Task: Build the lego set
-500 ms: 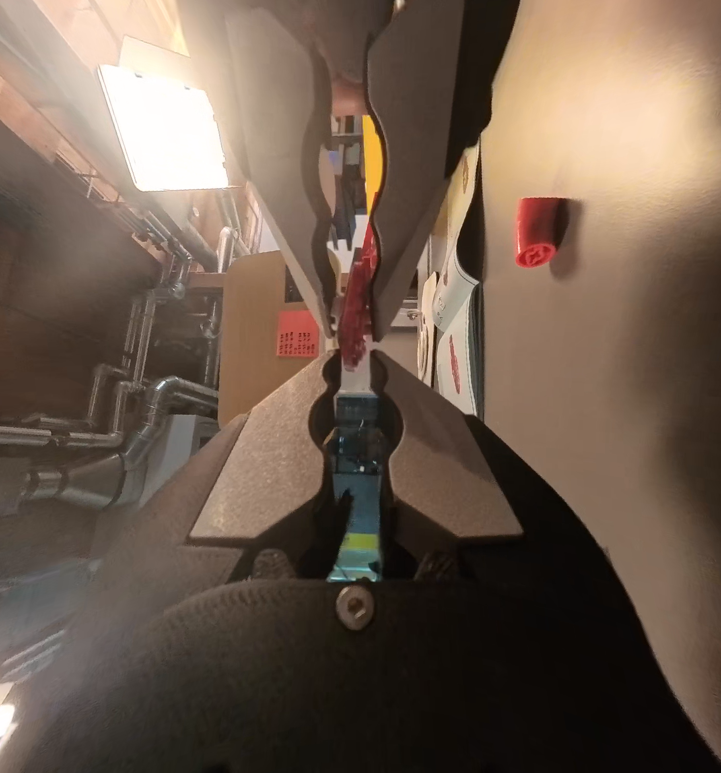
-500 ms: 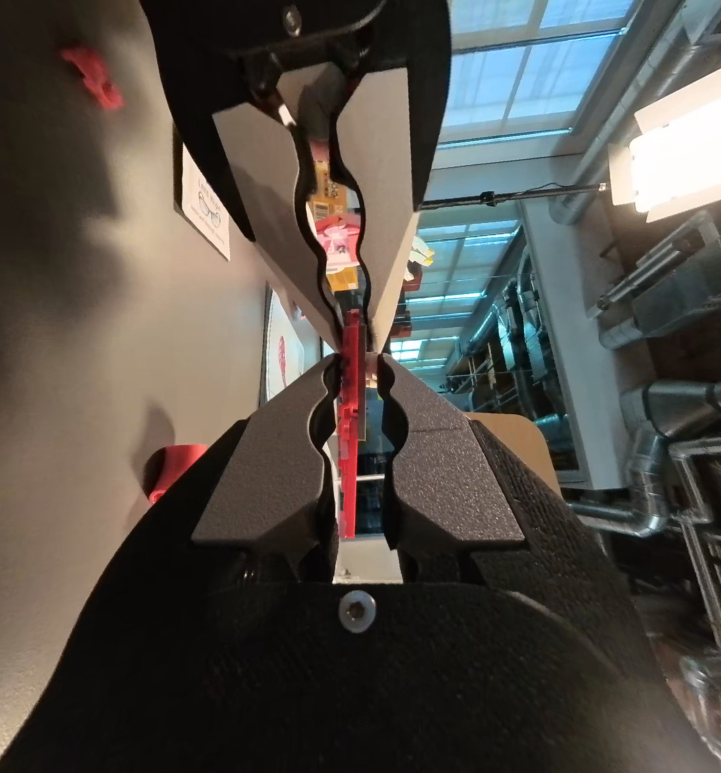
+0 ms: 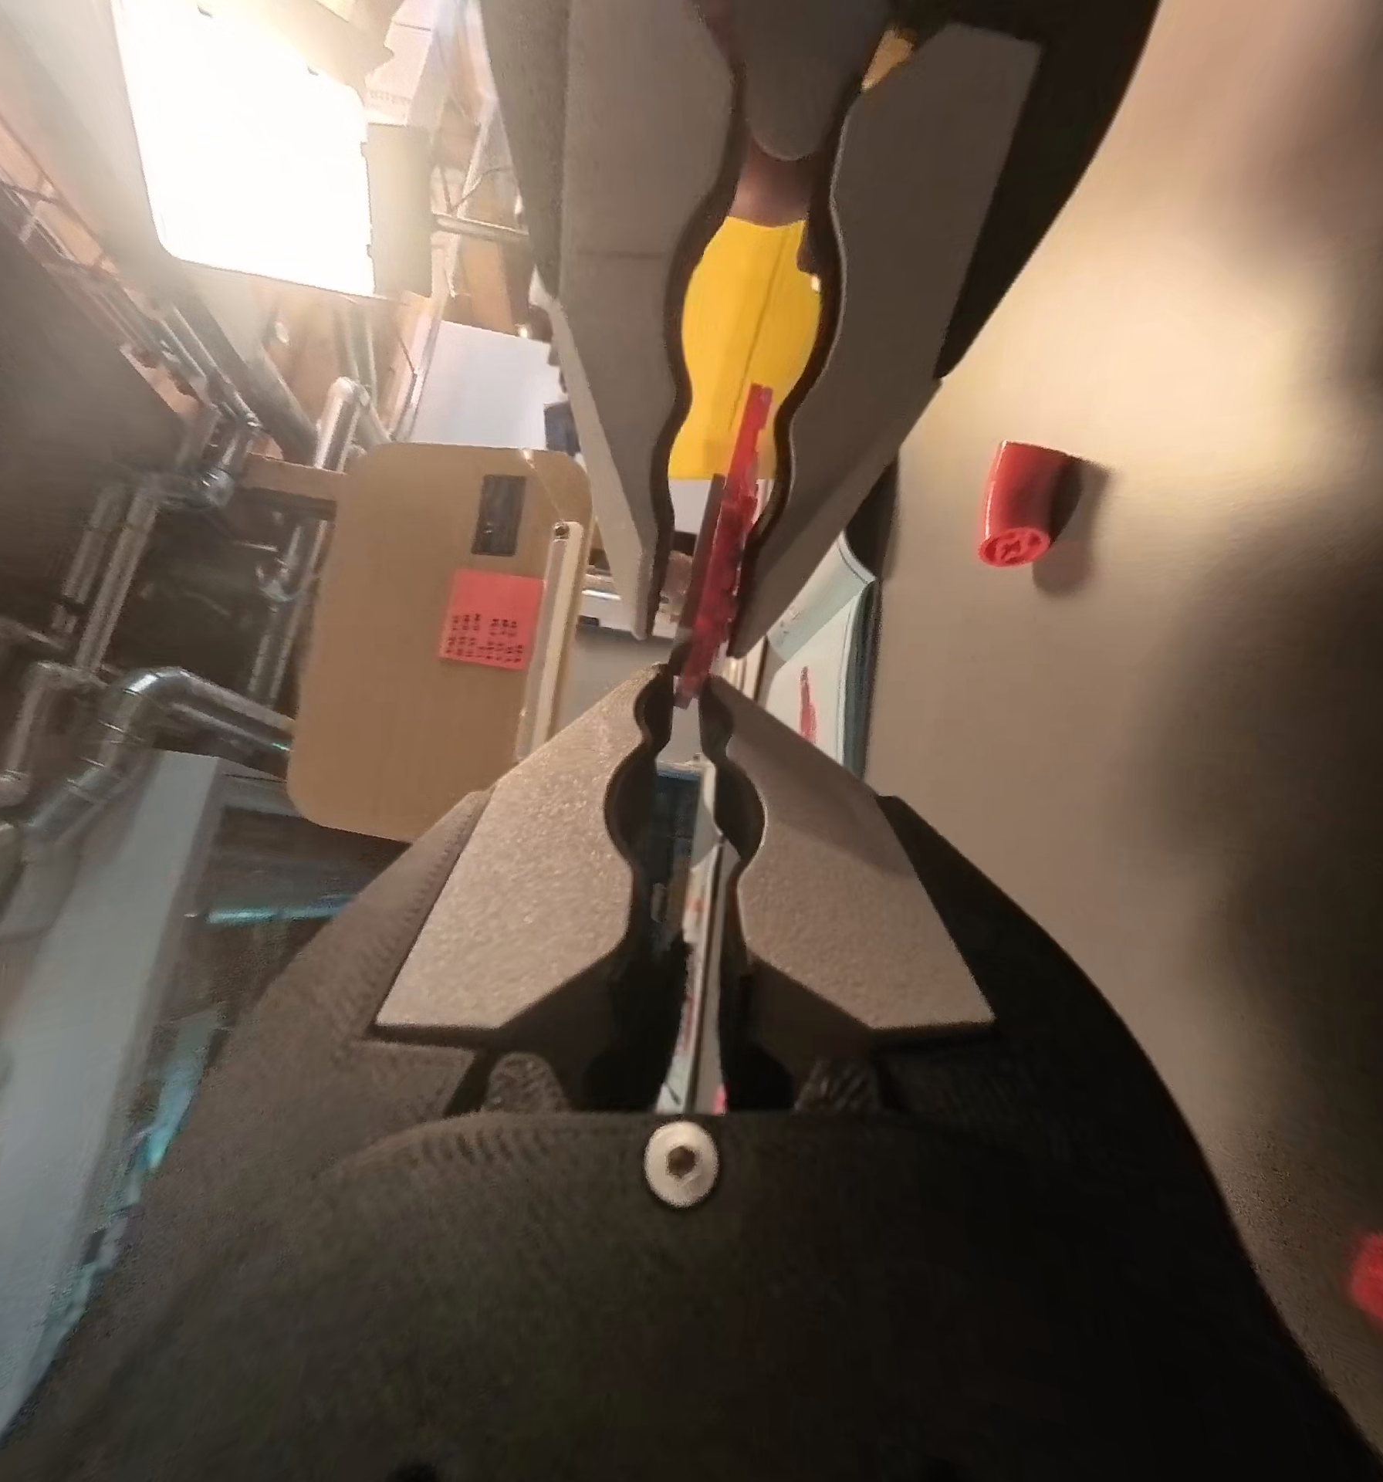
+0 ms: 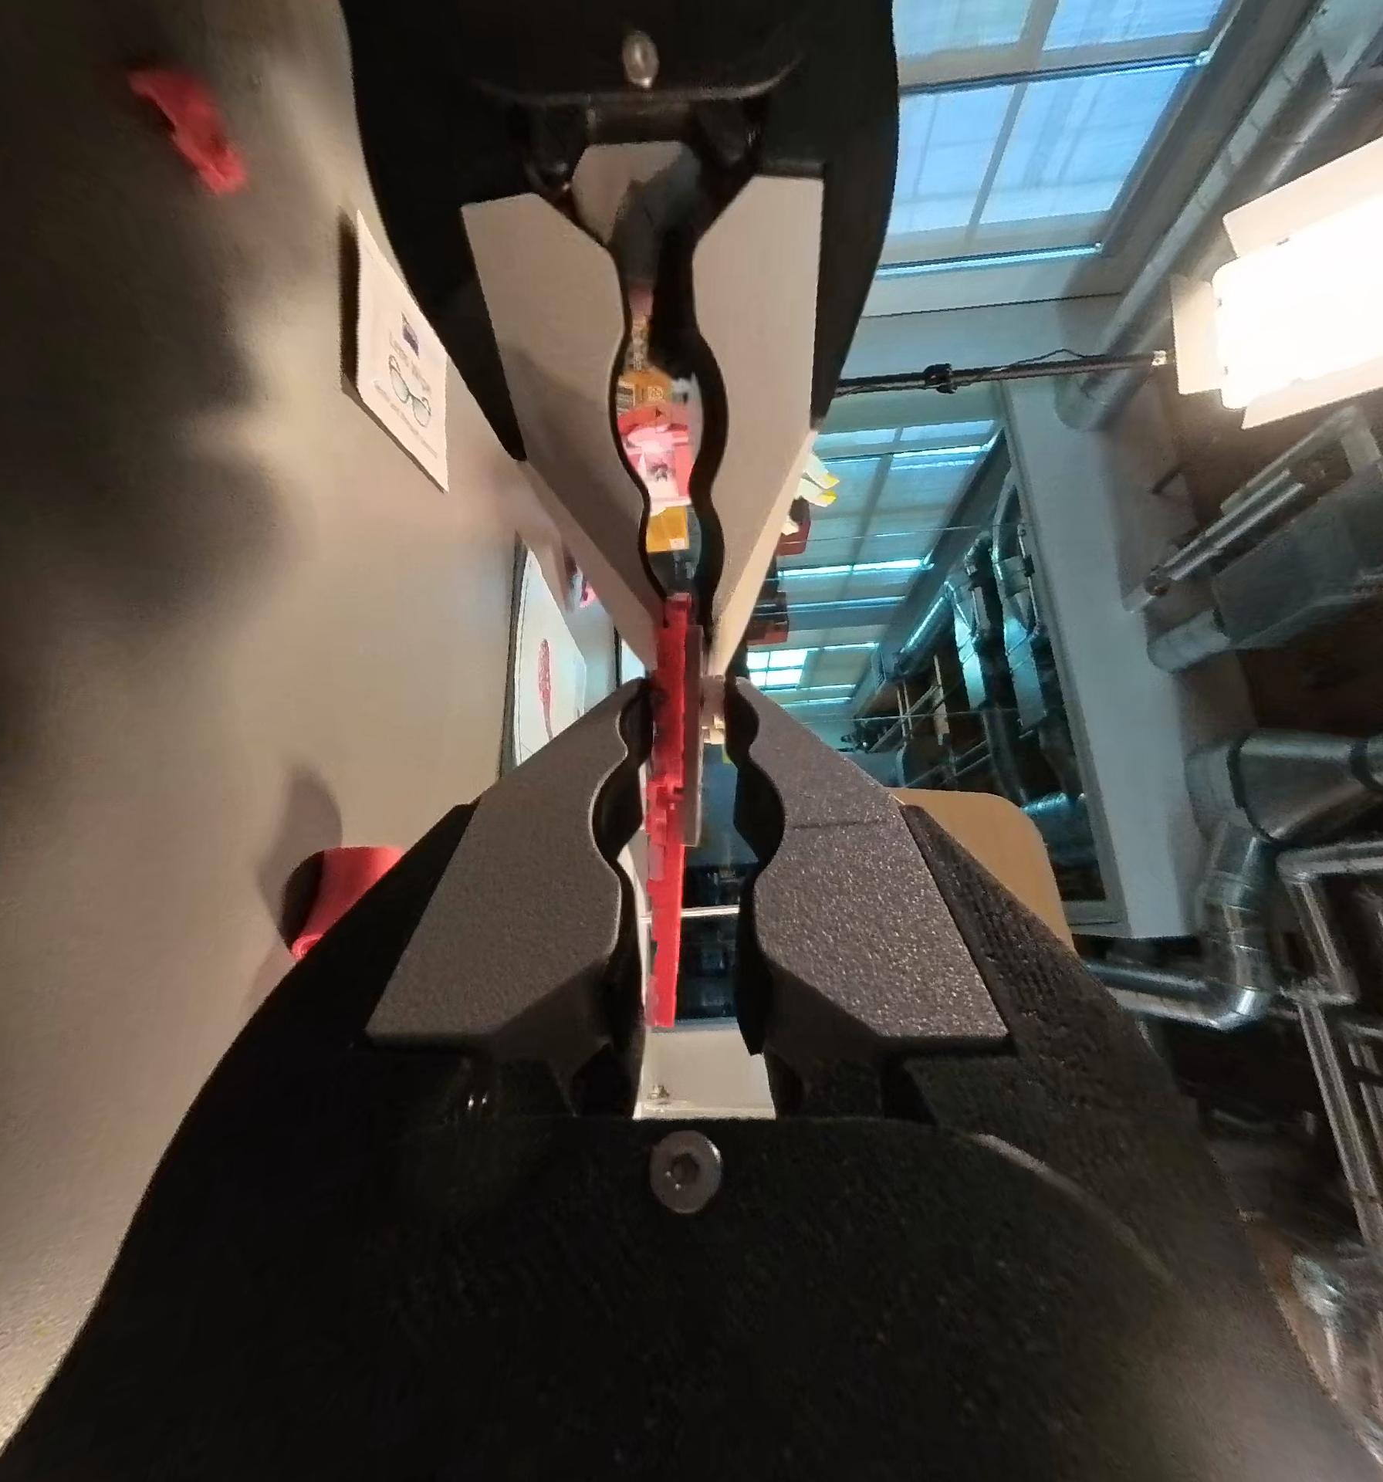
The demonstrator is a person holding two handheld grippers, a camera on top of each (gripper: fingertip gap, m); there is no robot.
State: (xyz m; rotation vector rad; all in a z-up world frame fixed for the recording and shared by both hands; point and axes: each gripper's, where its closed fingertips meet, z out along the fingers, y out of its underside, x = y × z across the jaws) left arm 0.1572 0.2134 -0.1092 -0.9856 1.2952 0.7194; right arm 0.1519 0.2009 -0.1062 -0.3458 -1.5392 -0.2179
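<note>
1. Between the two grippers, held tip to tip above the desk [image 3: 1233, 321], runs a thin red toothed strip [image 4: 670, 802] with a grey plate along one side.
2. Right gripper [image 4: 684, 690]: jaws narrowly apart and closed on the strip, which runs deep between its fingers, probably to steady it.
3. Left gripper [image 3: 692, 690]: jaws nearly together, pinching the strip's end at the tips.
4. Farther off, a red cap [image 3: 1021, 513] lies on the desk; another red piece [image 4: 191, 136] is blurred.
5. What the strip is stays unclear.

A grey table [image 3: 1233, 321] carries a red cylinder [image 3: 1021, 513], printed sheets [image 4: 400, 377] and a small red piece [image 4: 187, 136].
</note>
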